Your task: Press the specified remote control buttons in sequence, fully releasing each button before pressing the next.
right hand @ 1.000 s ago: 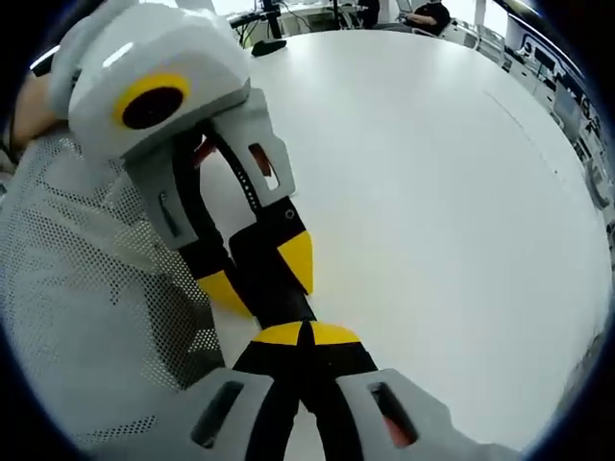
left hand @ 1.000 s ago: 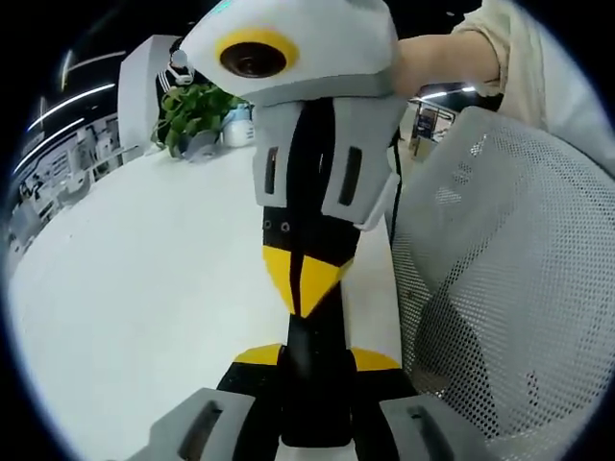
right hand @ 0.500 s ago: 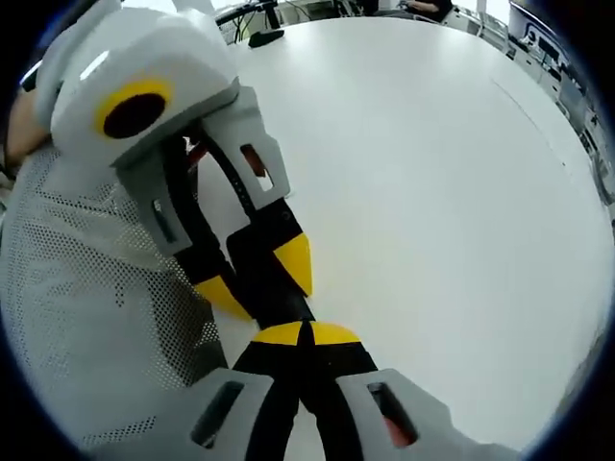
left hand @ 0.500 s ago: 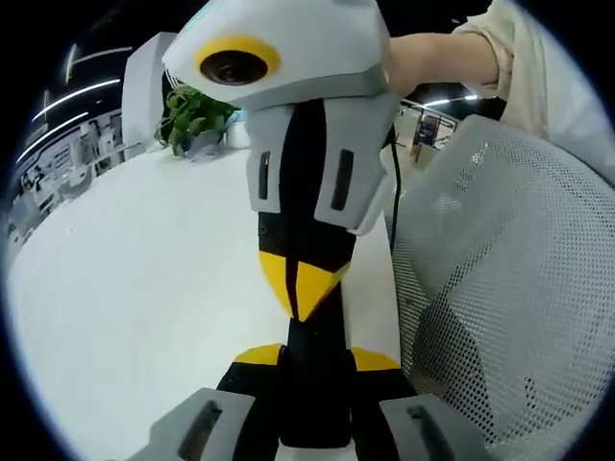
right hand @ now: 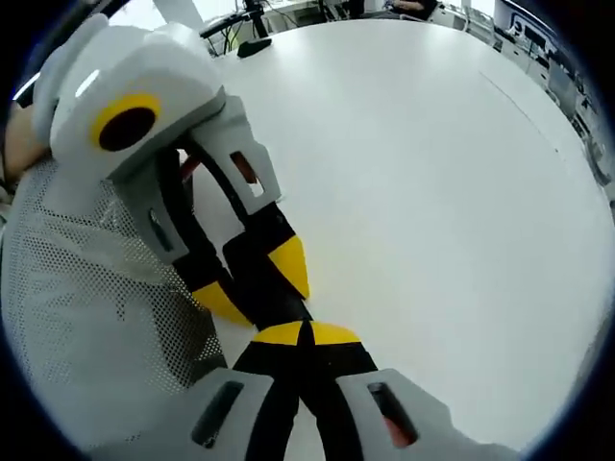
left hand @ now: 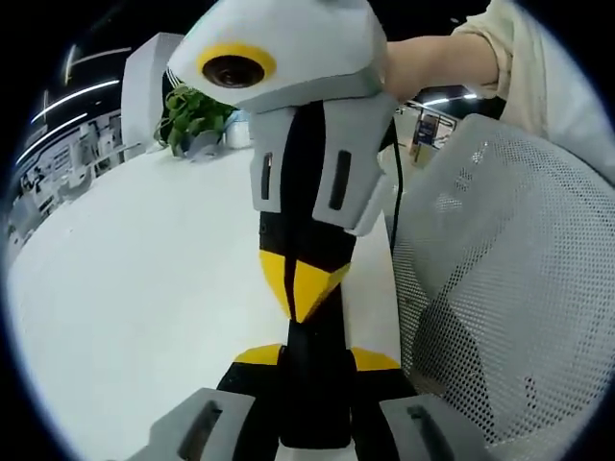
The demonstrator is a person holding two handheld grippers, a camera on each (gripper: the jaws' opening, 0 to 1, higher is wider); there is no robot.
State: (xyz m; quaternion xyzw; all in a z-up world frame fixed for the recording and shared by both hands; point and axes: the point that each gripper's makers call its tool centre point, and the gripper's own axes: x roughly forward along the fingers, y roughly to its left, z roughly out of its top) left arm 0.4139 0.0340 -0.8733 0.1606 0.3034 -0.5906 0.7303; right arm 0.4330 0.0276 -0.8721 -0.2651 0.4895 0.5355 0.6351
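In the left gripper view, the left tongs [left hand: 312, 357] are seen with a black strip between the yellow tips, so whether they are closed cannot be told; the right tongs [left hand: 298, 293] are met tip to tip over the white tabletop [left hand: 125, 288], beside a mesh chair [left hand: 500, 288]. In the right gripper view, the right tongs [right hand: 306, 333] are closed on nothing, touching the left tongs [right hand: 252, 285]. A remote cannot be made out.

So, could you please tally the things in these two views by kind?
grippers: 2, left gripper and right gripper
remote control, seemingly the dark slab between the left gripper's jaws: 1
mesh chair: 1
potted plant: 1
white table: 1
total: 6
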